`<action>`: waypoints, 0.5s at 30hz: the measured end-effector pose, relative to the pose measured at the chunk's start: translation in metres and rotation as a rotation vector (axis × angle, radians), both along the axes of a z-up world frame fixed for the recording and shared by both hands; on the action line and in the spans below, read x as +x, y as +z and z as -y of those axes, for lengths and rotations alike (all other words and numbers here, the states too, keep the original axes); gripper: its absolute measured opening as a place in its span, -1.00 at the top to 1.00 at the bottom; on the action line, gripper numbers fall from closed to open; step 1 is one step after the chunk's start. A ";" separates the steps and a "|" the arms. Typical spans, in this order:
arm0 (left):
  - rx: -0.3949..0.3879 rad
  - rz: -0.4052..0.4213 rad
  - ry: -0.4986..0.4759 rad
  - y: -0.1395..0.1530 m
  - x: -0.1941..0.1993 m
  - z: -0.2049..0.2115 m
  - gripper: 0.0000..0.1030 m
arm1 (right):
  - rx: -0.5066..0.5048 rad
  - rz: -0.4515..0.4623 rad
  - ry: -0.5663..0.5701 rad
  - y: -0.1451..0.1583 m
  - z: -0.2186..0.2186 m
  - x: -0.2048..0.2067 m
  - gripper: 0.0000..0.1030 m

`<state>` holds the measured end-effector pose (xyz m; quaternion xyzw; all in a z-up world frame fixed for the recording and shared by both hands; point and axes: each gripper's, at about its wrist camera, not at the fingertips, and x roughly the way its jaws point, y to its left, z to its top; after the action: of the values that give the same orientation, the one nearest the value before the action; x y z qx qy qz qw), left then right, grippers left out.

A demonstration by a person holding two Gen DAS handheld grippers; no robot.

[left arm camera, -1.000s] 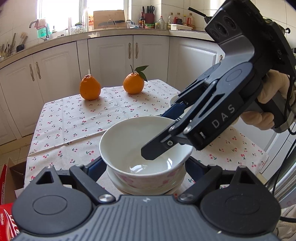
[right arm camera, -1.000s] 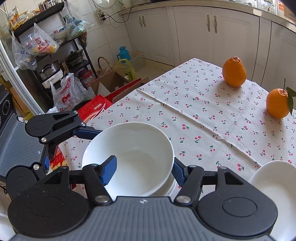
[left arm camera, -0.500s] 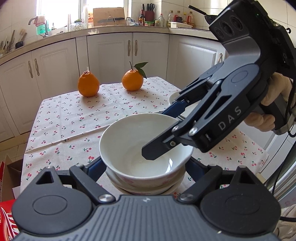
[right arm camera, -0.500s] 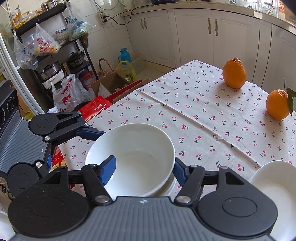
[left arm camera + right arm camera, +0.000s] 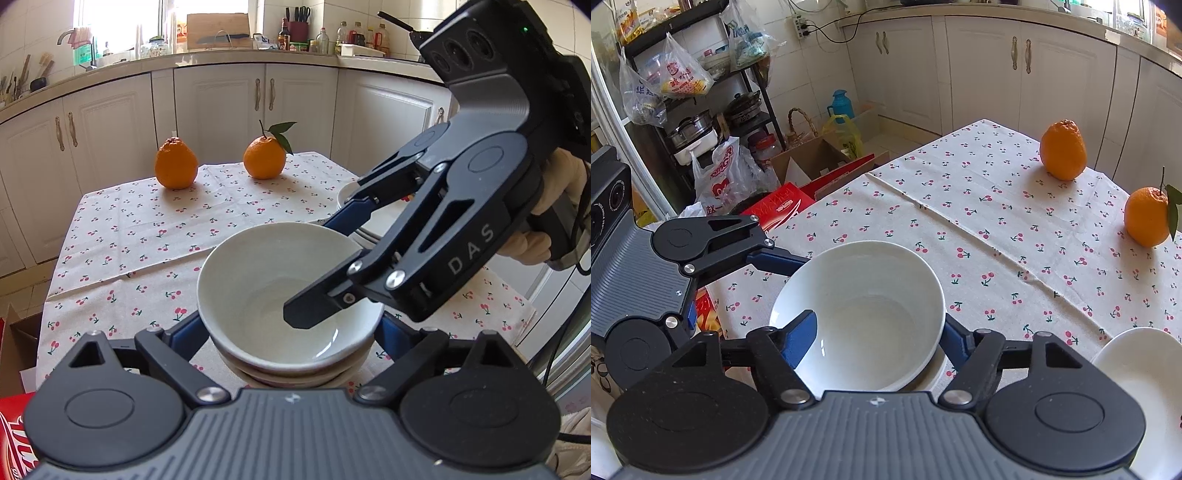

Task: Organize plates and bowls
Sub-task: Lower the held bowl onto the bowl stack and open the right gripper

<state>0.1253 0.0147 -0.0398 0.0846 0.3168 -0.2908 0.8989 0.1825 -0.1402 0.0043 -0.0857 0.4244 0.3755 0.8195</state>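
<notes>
A white bowl (image 5: 266,280) sits on a stack of a bowl and a plate (image 5: 295,376) at the near edge of the table; it also shows in the right wrist view (image 5: 864,310). My left gripper (image 5: 288,332) is open, its blue fingers on either side of the stack under the bowl. My right gripper (image 5: 879,332) is open, with one finger (image 5: 799,338) inside the bowl and the other outside its rim. In the left wrist view the right gripper (image 5: 332,266) reaches over the bowl from the right.
Two oranges (image 5: 175,168) (image 5: 264,158) stand at the far side of the cherry-print tablecloth (image 5: 147,236). More white dishes (image 5: 1145,373) lie at the right. A cardboard box and red carton (image 5: 783,206) are on the floor beside the table.
The white bowl has come down onto the stack. The left gripper has drawn back slightly; the oranges look farther away.
</notes>
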 end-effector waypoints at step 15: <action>0.022 0.029 -0.042 0.000 -0.010 -0.005 -0.93 | 0.012 0.057 -0.005 0.007 0.007 -0.007 -0.79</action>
<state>0.1156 0.0193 -0.0402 0.1052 0.3052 -0.3048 0.8960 0.1752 -0.1476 0.0117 -0.0904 0.3986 0.3734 0.8328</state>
